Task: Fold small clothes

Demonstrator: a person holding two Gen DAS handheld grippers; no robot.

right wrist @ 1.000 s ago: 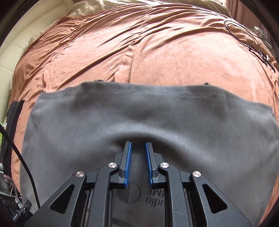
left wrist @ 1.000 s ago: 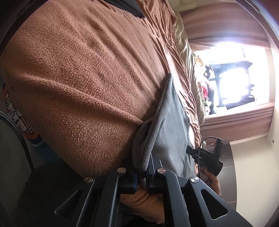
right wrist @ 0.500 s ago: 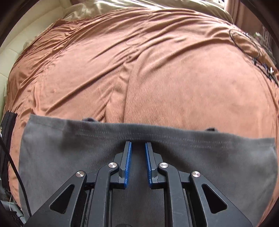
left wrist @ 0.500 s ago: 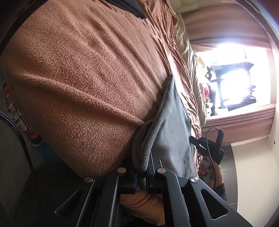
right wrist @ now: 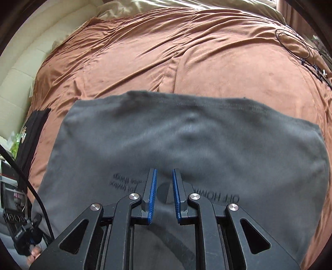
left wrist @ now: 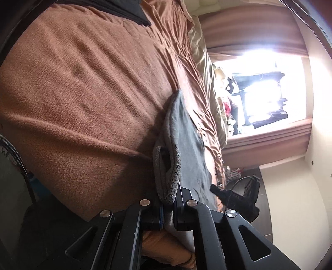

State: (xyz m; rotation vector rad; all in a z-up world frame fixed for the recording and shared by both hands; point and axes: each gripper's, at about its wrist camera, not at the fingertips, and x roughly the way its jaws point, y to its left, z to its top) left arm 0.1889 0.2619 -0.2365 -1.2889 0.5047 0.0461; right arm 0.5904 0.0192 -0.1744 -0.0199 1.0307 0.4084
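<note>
A grey T-shirt with dark print lies flat on a brown bedspread. In the left wrist view the grey T-shirt is seen side-on, its near edge doubled over into a thick fold. My left gripper is shut on that fold at the bed's edge. My right gripper hovers over the printed part of the shirt, its blue pads a small gap apart with nothing between them. The right gripper also shows as a black tool beyond the shirt in the left wrist view.
A folded black garment lies at the bed's left side. A thin black cable loops on the bedspread at the far right. Beige bedding lies at the head. A bright window with clutter stands past the bed.
The right gripper slid out to the shirt's far hem, then drew back over the print. The fold in the left gripper has opened slightly into a loop.
</note>
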